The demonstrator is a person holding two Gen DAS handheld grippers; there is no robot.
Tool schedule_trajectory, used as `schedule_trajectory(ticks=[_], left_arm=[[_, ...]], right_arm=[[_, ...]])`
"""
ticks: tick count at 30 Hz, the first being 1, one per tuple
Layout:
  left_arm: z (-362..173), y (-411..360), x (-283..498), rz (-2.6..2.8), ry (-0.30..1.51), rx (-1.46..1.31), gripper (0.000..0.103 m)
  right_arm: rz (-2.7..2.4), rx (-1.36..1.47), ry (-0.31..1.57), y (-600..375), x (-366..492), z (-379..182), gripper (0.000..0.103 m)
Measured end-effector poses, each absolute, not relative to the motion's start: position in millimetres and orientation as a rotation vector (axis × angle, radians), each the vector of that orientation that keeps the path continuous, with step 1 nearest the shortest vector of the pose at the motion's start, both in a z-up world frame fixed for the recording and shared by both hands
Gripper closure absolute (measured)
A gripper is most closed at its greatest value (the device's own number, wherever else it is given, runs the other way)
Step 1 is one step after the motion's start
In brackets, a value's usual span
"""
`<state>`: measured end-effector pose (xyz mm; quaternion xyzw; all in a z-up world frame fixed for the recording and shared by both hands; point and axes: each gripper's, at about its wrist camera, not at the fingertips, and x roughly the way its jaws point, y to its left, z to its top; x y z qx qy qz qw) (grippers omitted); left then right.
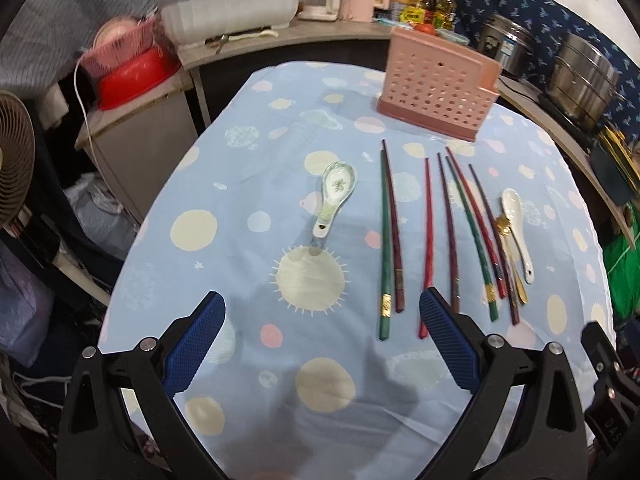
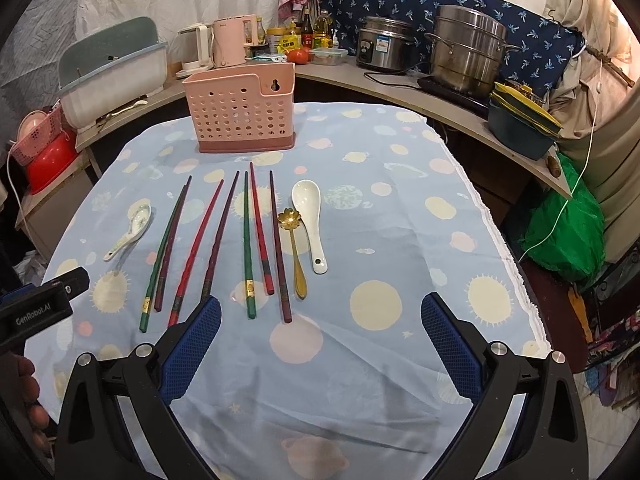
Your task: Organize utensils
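Observation:
A pink perforated utensil holder (image 1: 436, 92) (image 2: 242, 114) stands at the far side of the table. Several green, red and dark chopsticks (image 1: 432, 240) (image 2: 216, 244) lie in a row in front of it. A patterned ceramic spoon (image 1: 335, 196) (image 2: 130, 232) lies to their left. A white ceramic spoon (image 1: 516, 228) (image 2: 310, 220) and a gold flower spoon (image 2: 295, 248) (image 1: 508, 252) lie to their right. My left gripper (image 1: 322, 310) is open and empty above the near cloth. My right gripper (image 2: 320, 312) is open and empty near the chopstick ends.
The table has a blue dotted cloth (image 2: 380, 208). A curved counter behind holds steel pots (image 2: 466, 48), kettles (image 2: 228, 42), bottles and a dish rack (image 1: 232, 8). A red basin (image 1: 132, 76) and a fan (image 1: 12, 160) stand at the left. A green bag (image 2: 568, 220) sits at the right.

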<state>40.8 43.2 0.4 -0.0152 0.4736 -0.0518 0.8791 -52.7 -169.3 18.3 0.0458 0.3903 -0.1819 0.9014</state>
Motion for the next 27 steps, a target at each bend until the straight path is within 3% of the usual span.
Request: schedule_trajectory(ticks=[9,11,16,27], left_arm=[[-35,40,93,-0.1,1.001,-0.003,0.012],[-41,40,105,-0.108,1.004,0.002,0.02],[-53,39,125,-0.115,1.03,-0.01,0.024],[-69,31,140,-0.183,1.074,-0.028,0.051]], right_arm=[[-0.389,0.124,0.869,-189,-26,-7,0.006],[-0.39,0.128,0.877,-192,-20,-11,0.006],[-0.39,0.125,0.885,-196,-5,-19,0.006],[-0.387,0.139,0.896,-205,29,-31,0.006]])
